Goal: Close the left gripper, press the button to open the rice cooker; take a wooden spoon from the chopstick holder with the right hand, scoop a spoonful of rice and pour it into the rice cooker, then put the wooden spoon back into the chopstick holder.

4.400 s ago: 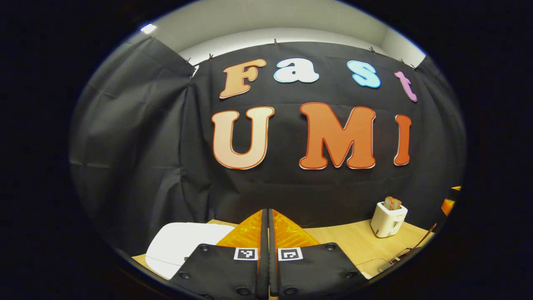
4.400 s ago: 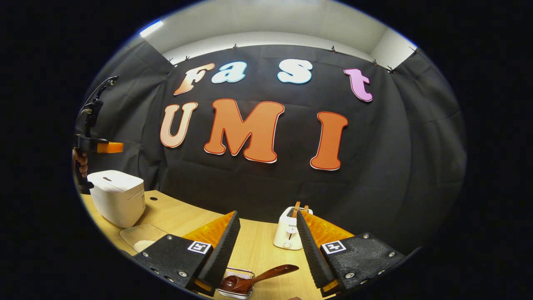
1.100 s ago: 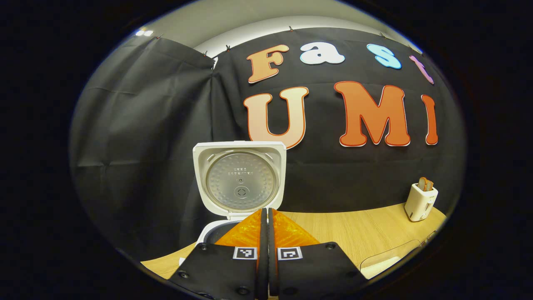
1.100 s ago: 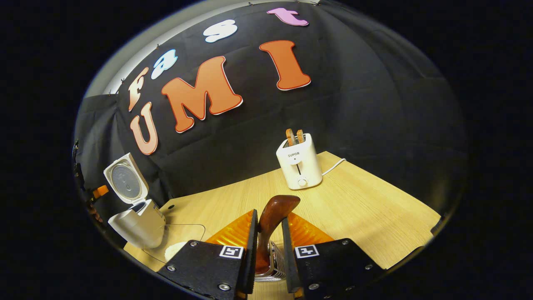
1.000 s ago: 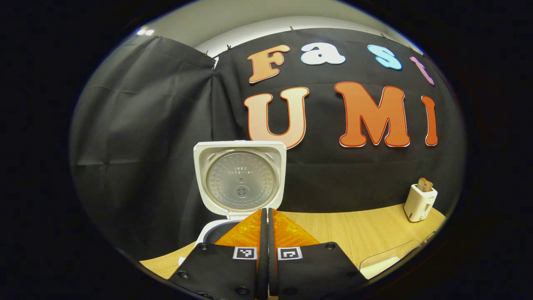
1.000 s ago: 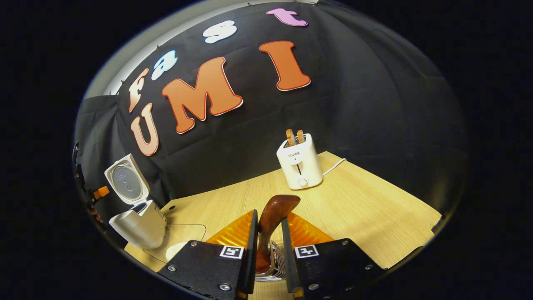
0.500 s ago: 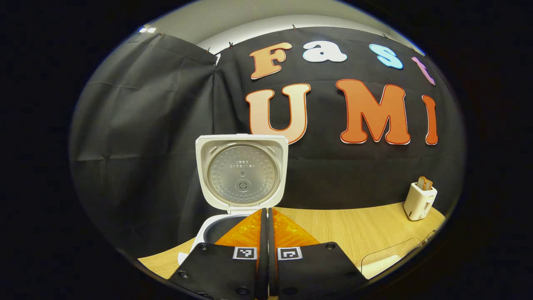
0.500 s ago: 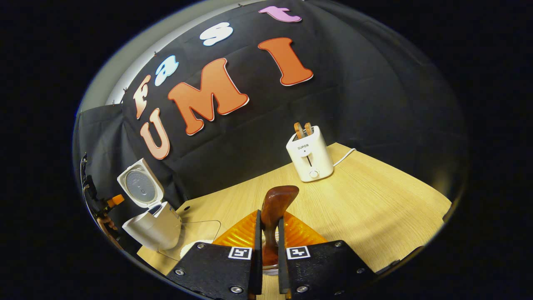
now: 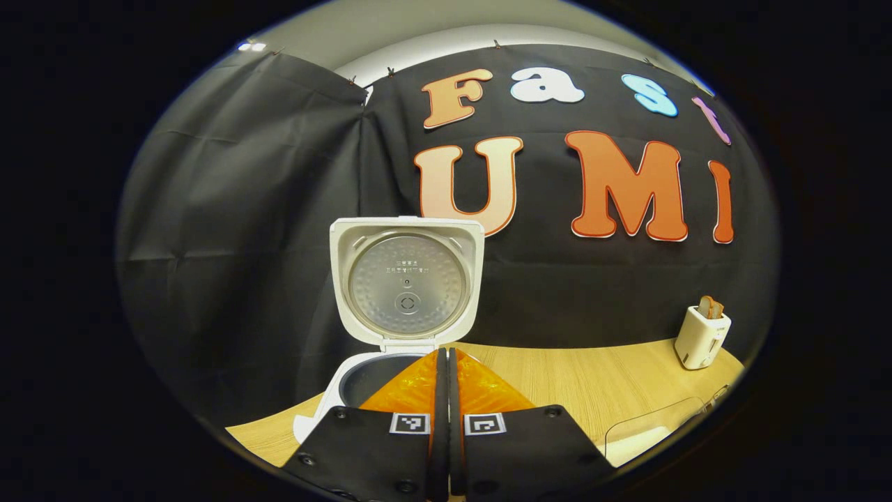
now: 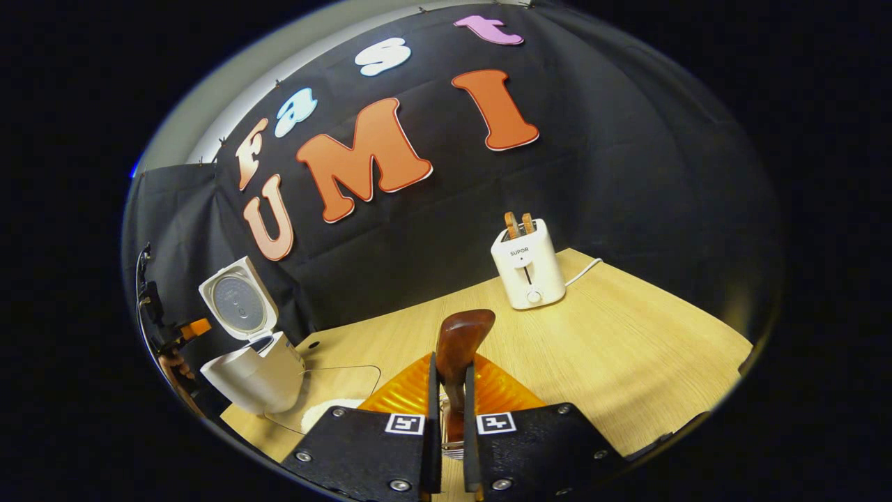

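At the bottom of the right gripper view, the right gripper [image 10: 446,390] is closed on the handle of the wooden spoon [image 10: 460,341], both fingers pressing it, above the table [image 10: 627,362]. Far left stands the rice cooker [image 10: 254,373], lid up. The left gripper [image 9: 444,387] has its fingers together on nothing, just before the open rice cooker [image 9: 404,293].

Toaster [image 10: 527,275] with 2 toast slices [image 10: 519,224]

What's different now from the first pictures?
The rice cooker lid popped up and stands open. The right tool tipped down and shut on the wooden spoon handle. The left tool stayed shut, and the toaster stayed put.
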### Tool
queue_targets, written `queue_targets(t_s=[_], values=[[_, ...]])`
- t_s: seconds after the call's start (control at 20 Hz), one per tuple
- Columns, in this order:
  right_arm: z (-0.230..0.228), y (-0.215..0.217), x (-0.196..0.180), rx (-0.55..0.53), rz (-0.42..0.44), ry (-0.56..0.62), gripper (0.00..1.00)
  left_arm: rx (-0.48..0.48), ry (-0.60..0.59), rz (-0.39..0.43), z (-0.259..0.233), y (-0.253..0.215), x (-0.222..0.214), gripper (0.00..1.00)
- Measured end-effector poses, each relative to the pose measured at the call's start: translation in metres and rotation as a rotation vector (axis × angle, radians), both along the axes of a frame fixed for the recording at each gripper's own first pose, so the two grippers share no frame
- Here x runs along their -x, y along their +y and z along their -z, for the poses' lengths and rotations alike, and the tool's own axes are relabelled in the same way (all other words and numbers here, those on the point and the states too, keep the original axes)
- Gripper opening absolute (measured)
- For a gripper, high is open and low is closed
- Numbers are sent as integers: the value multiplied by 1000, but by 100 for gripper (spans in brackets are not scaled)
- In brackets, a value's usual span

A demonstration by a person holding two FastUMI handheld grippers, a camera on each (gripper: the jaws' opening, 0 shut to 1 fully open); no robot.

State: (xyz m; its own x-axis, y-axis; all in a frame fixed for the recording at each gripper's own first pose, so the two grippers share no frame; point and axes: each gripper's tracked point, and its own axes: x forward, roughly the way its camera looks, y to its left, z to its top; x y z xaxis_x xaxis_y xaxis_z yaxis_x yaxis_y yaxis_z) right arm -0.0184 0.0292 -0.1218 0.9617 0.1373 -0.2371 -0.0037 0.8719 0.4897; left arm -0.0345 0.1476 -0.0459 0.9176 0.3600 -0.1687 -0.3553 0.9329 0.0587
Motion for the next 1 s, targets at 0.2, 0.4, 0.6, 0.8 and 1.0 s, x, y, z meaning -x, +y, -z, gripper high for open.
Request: queue_targets(t_s=[0.2,0.4,0.6,0.8,1.0], values=[[-22,6,-1,12,-9,-36,8,1,0,-10,1,5,4,4],[-52,7,-4,58,-1,-101,8,7,-2,-18,4,9,6,4],[-86,17,-5,107,-14,-175,8,1,-6,-28,6,14,9,3],[-113,43,-5,135,-62,-243,8,7,-8,-33,8,17,10,4],[-132,81,-6,149,-138,-290,8,11,-8,-32,11,18,11,4]])
